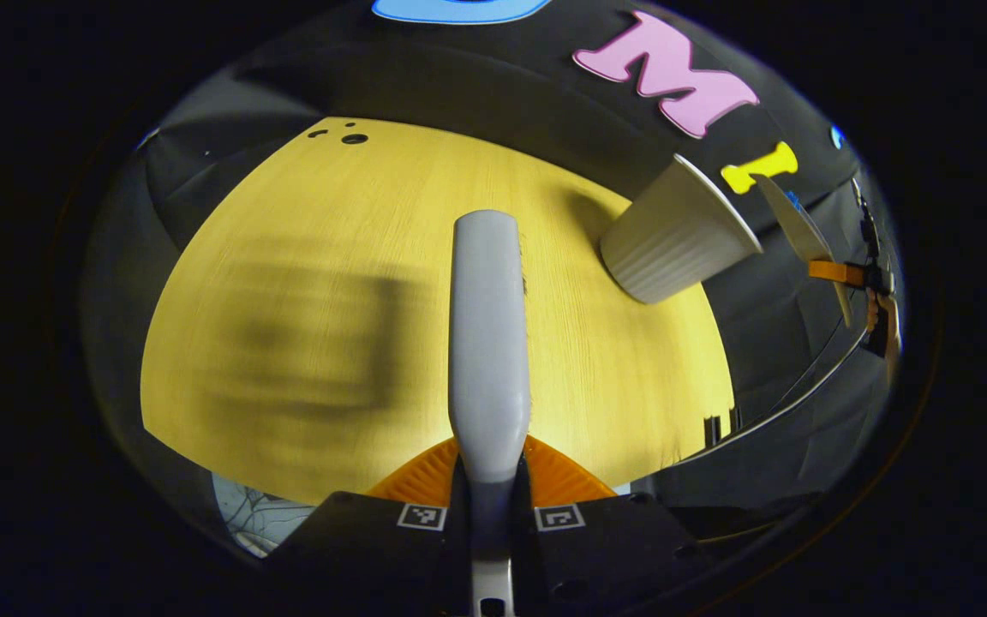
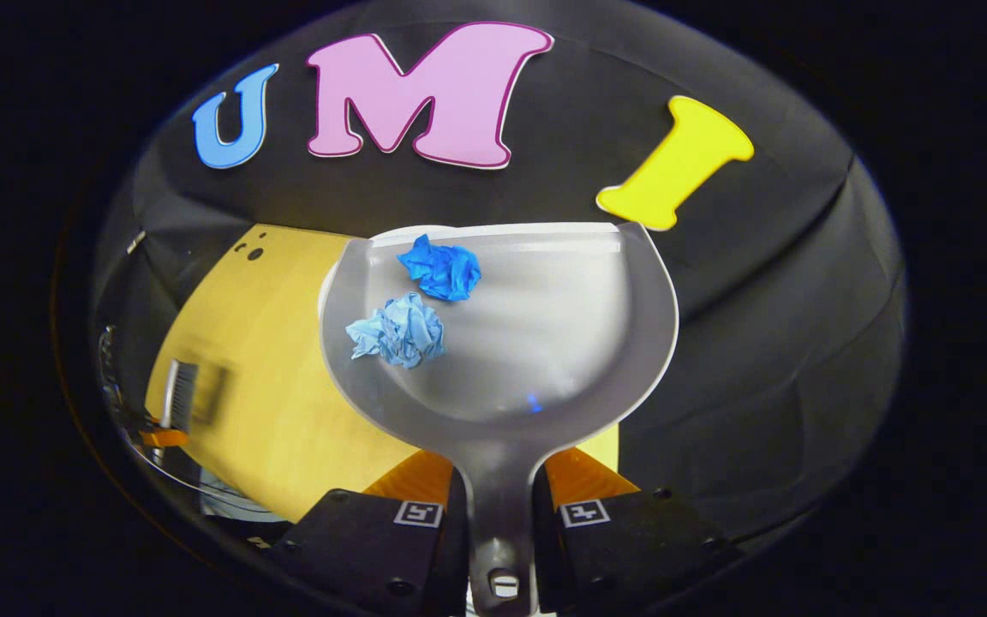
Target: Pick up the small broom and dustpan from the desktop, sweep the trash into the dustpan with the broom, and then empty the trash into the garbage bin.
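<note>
Dustpan, smooth grey plastic, handle clamped between right gripper fingers, held above yellow wood-grain table; dark blue wad and pale blue wad lie inside. Left gripper fingers clamped on broom handle, pointing across table. Ribbed white bin stands near table's edge.

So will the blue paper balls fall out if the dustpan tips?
Probably. The two crumpled paper balls look light and lie loose near the front edge of the dustpan, with nothing holding them. The pan's surface looks smooth, so they would likely slide or roll forward at a small tilt.
</note>
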Motion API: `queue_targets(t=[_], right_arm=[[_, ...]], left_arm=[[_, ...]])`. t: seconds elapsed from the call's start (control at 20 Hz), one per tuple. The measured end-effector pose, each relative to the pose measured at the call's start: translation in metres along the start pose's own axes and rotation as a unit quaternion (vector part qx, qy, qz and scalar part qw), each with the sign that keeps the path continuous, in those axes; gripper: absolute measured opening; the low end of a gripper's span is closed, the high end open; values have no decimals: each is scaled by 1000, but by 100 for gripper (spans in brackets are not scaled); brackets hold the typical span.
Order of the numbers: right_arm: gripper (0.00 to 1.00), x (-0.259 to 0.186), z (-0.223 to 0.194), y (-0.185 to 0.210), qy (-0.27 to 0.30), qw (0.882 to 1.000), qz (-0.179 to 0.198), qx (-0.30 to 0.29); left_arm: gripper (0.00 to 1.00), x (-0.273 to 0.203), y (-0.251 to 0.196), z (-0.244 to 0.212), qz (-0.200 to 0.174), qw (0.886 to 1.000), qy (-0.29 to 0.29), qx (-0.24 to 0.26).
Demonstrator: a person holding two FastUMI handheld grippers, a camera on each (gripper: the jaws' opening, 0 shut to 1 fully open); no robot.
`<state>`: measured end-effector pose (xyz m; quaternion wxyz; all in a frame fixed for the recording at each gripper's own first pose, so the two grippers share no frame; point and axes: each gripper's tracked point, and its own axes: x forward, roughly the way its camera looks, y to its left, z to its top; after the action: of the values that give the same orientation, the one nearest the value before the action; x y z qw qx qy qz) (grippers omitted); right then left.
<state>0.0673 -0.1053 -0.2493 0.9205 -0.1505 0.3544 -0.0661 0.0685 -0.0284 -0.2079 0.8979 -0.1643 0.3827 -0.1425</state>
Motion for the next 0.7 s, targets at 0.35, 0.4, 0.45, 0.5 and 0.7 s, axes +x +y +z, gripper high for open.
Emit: queue_targets(t=[0.35,0.4,0.45,0.5,0.7], right_arm=[[35,61,29,2,-12,996,-45,-80],[35,66,31,1,-14,994,-54,-95],[35,71,31,2,-15,992,-64,-112],[35,75,32,0,-19,988,-77,-131],[35,73,44,-6,-53,964,-142,-219]], left_arm=[[23,4,-4,20,10,1000,-6,7],[23,5,-3,21,10,1000,-5,9],[23,7,-3,22,10,1000,-4,10],[23,8,-4,24,10,1000,-5,10],[23,11,-5,27,8,1000,-1,12]])
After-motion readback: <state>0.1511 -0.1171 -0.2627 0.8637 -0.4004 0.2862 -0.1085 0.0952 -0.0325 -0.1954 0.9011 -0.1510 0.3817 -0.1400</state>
